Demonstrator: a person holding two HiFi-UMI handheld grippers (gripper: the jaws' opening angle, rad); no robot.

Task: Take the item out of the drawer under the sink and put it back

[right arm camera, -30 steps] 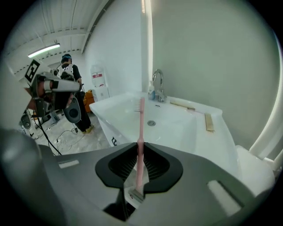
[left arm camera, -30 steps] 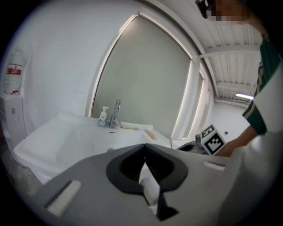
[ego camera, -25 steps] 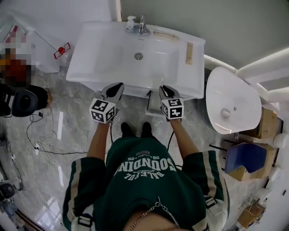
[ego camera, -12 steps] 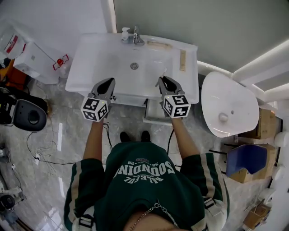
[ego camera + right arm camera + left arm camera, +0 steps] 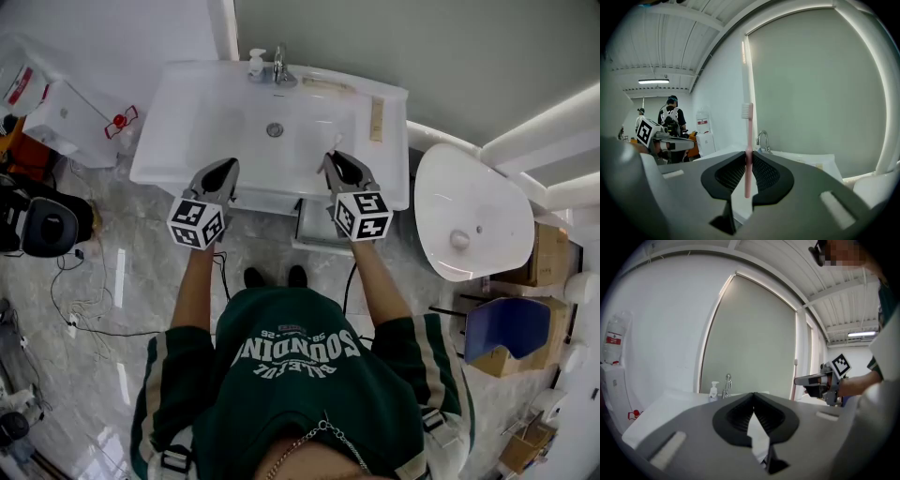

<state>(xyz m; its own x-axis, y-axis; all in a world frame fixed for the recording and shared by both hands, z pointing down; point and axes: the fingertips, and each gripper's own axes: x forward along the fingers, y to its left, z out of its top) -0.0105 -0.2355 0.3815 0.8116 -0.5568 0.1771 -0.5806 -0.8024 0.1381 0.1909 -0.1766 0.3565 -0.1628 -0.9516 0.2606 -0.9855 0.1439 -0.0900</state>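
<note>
My right gripper (image 5: 747, 158) is shut on a pink toothbrush (image 5: 747, 129), which stands upright between the pads with its bristle head on top. In the head view the right gripper (image 5: 336, 163) hovers over the front rim of the white sink (image 5: 206, 122), above the open drawer (image 5: 314, 231) under it. My left gripper (image 5: 223, 174) hangs over the sink's front rim further left. Its jaws (image 5: 753, 397) are shut with nothing between them. What lies in the drawer is hidden.
A faucet (image 5: 278, 64) and a soap bottle (image 5: 256, 63) stand at the back of the sink, and a wooden strip (image 5: 378, 120) lies on its right side. A white toilet (image 5: 464, 216) is to the right. Cables and a black device (image 5: 47, 225) lie on the floor to the left.
Both grippers have risen from in front of the cabinet to the sink's front rim. The right one came up from over the drawer with the toothbrush in its jaws.
</note>
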